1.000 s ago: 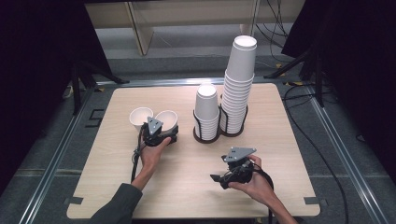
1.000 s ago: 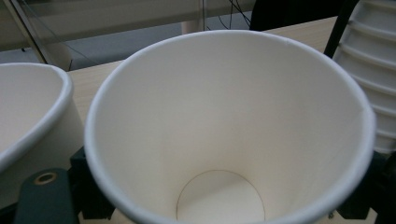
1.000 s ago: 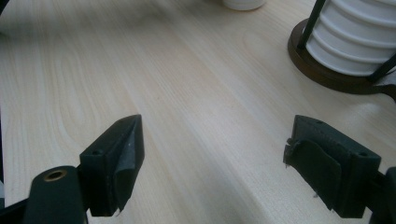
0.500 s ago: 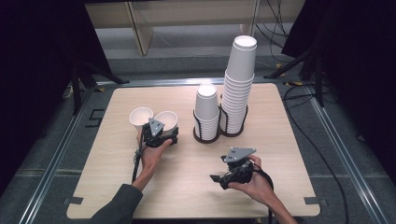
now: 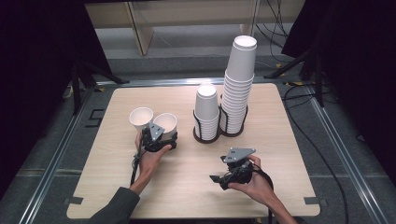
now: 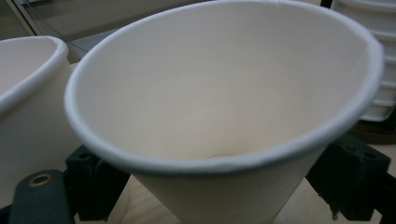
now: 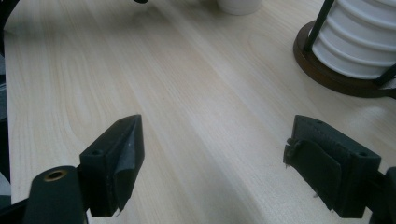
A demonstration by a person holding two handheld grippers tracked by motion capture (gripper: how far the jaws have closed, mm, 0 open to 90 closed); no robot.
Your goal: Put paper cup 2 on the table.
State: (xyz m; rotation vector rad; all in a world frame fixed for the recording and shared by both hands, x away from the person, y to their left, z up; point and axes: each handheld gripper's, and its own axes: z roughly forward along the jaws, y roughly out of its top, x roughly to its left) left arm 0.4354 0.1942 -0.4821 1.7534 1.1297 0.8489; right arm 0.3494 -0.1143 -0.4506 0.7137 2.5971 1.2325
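Left gripper (image 5: 161, 135) at centre left, jaws just closing around a tilted paper cup (image 6: 224, 112), second cup (image 5: 140, 119) just beside, right gripper (image 5: 219, 179) resting wide open, gripping nothing, lower right.

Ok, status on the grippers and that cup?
Left gripper jaws just closing, paper cup between them, grip unclear. Right gripper open, empty. Second cup alongside, close.

No text, label or number could be read anywhere. The paper cups (image 5: 165, 123) were plain white.
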